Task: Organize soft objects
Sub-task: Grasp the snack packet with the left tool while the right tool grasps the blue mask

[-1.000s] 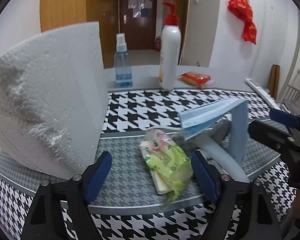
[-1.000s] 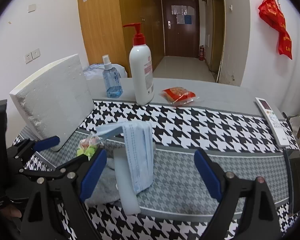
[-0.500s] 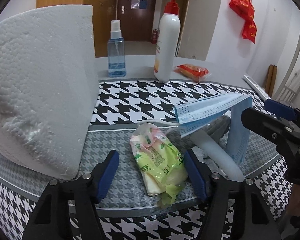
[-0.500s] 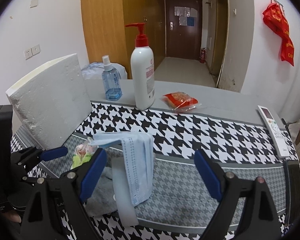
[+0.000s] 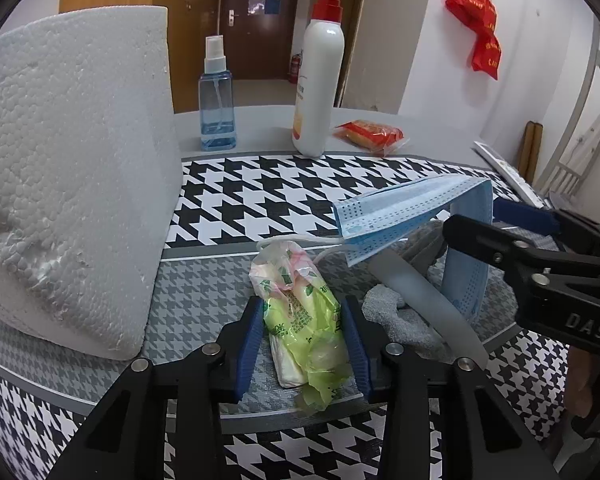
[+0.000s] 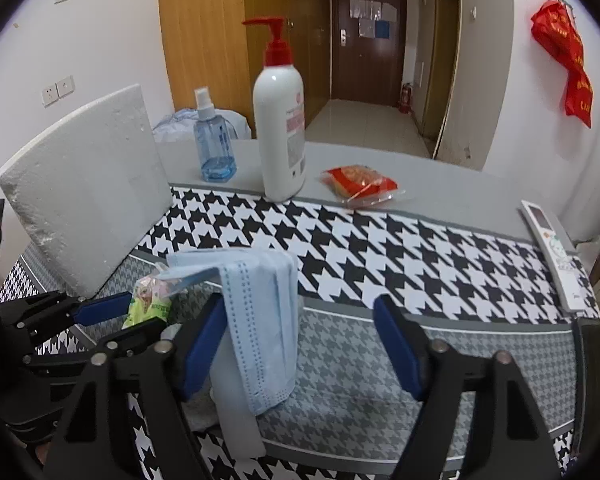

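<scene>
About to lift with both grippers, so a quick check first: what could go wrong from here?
1. The left gripper has just been closing on the green tissue pack; its loose plastic wrapper may slip or tear when lifted.
2. The face mask's ear loop lies against the pack's top end, so lifting might drag the mask.
3. The right gripper, jaws just closing, has only its left pad near the mask; it may knock it off the grey strip it drapes over.

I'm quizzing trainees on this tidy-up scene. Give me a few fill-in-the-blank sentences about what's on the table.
1. The left gripper has its jaws around the ____ tissue pack.
2. The pump bottle has a ____ pump.
3. A blue face mask hangs over the ____ strip.
4. The spray bottle stands between the foam block and the ____.

Missing words: green; red; grey; pump bottle
</scene>
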`<state>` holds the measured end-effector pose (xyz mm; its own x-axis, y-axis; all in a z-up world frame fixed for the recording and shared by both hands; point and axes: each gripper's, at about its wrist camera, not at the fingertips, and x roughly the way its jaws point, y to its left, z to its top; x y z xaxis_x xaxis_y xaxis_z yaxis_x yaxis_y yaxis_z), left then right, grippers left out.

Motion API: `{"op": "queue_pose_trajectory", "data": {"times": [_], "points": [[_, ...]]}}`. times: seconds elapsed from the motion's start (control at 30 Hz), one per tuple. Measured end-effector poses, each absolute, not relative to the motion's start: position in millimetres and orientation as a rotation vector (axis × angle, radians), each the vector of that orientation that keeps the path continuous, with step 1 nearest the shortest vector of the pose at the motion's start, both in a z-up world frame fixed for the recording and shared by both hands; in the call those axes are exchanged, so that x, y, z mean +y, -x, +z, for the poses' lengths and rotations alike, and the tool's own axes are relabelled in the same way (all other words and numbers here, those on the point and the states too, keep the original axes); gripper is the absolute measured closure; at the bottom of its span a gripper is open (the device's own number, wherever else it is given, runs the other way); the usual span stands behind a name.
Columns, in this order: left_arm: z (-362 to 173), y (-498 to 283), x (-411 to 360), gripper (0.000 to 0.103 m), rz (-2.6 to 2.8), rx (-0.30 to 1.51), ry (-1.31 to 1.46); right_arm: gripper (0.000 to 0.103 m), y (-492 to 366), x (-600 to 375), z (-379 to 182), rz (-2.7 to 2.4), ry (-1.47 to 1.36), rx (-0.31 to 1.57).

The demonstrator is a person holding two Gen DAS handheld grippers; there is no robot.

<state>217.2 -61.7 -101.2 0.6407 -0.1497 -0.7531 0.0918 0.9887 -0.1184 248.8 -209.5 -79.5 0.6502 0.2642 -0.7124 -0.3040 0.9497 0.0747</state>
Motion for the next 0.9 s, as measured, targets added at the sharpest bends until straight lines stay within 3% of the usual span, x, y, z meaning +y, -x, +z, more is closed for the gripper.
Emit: {"op": "queue_pose_trajectory", "data": {"times": [0.27,0.43,0.5,0.9], "points": [[-99.5,-211.5,-58.8,0.067,-0.152,0.847,0.067,0.055,-254.0,-206.3,-86.0,0.324,0.063,0.830],[-100.5,-209.9,-53.1,0.068,-0.156,0.842,0.083,0.086,-257.3,-204.5,-88.7,0.325,0.067,0.844],[-100.9,-209.9,-52.4,0.068,-0.160,0.840,0.089,0.093,-257.0,-204.3,-89.7,0.325,0.070,0.843],[-97.8,-204.3,-54.6,0.079,-0.178,0.803,0.071,0.097,-236.4,-215.2,-60.2,0.295,0.045,0.746]]}}
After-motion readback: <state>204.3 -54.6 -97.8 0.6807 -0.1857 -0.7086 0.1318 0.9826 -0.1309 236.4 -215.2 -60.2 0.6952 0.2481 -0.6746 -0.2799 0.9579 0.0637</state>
